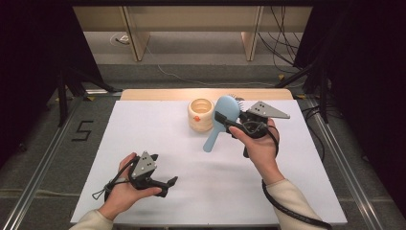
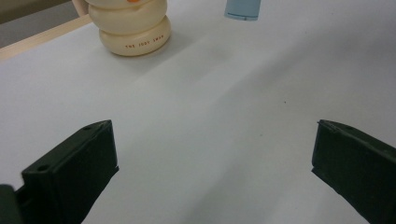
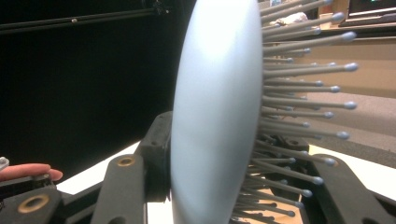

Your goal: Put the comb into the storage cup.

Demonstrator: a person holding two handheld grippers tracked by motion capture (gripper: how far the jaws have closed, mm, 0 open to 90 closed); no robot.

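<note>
Right gripper (image 1: 229, 123) clamps brush (image 1: 225, 111) head; left gripper (image 1: 168, 183) jaws spread, empty.
Right gripper view adds bristles (image 3: 299, 93); left gripper view reads lettering on cream pot (image 2: 133, 32).

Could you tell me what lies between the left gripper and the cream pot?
Nothing: in the left gripper view, bare white table runs from the open left gripper to the cream pot. The high view agrees; the blue hairbrush sits off to the side, in the right gripper.
</note>
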